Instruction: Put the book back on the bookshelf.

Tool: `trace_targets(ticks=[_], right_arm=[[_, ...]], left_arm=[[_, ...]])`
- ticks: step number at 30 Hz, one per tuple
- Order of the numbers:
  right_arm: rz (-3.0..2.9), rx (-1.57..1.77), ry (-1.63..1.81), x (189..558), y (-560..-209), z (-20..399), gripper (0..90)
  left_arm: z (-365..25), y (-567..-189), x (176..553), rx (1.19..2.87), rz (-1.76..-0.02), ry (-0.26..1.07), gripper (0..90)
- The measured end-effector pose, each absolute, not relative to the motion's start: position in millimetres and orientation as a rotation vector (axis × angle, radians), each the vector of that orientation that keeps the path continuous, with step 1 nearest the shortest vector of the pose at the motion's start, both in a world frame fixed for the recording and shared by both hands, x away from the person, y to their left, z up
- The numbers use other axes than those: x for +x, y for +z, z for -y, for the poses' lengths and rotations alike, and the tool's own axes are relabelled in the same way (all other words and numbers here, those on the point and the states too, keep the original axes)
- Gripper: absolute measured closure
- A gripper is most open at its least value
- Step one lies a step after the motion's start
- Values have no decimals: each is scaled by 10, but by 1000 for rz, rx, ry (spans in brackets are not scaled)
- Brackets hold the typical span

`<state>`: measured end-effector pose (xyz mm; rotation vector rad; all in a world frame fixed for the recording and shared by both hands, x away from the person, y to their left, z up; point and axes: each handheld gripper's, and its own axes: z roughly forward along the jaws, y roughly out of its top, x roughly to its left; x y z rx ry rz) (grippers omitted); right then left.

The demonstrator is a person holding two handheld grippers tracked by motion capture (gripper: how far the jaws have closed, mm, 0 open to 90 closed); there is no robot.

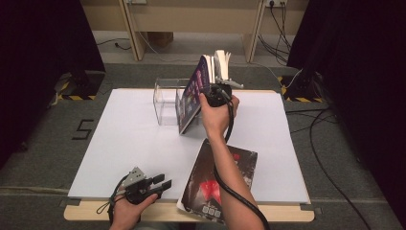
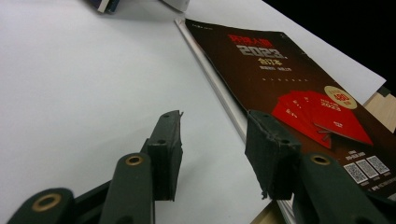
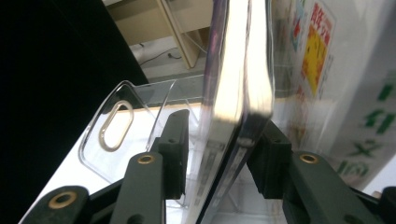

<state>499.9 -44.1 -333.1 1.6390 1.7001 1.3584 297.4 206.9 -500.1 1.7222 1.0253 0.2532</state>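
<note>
A magazine with a purple cover (image 1: 194,93) stands tilted on its lower edge at the back of the table, beside a clear plastic holder (image 1: 165,103). My right gripper (image 1: 218,87) grips it from the right side. In the right gripper view its glossy spine (image 3: 233,93) sits between the two jaws, my right gripper (image 3: 219,140) shut on it, with the clear holder (image 3: 126,121) just behind to the left. My left gripper (image 1: 163,183) rests at the table's front left, open and empty. A dark red magazine (image 1: 225,175) lies flat near the front edge; the left gripper (image 2: 215,140) points toward it (image 2: 289,79).
More pale books or magazines (image 1: 221,60) stand behind the purple one; a white cover with yellow and green print (image 3: 327,70) fills the right side. A white sheet (image 1: 129,134) covers the wooden table (image 1: 268,214). Cables and dark curtains surround the table.
</note>
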Motion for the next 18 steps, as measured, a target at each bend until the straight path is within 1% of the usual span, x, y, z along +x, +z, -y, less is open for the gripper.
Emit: trace_targets(ticks=[7,8,18], right_arm=[[-1682,1633,1314,5055,-3289,406,653],[-1682,1630,1275,5048,-3271,389,686],[-1682,1632,1258,5050,-3265,374,707]], left_arm=[[-2053,-4992,2986,1726,-1009,246,549],[-2068,-5001,2987,1727,-1016,246,549],[-2116,-5004,2936,1718,-1037,260,549]])
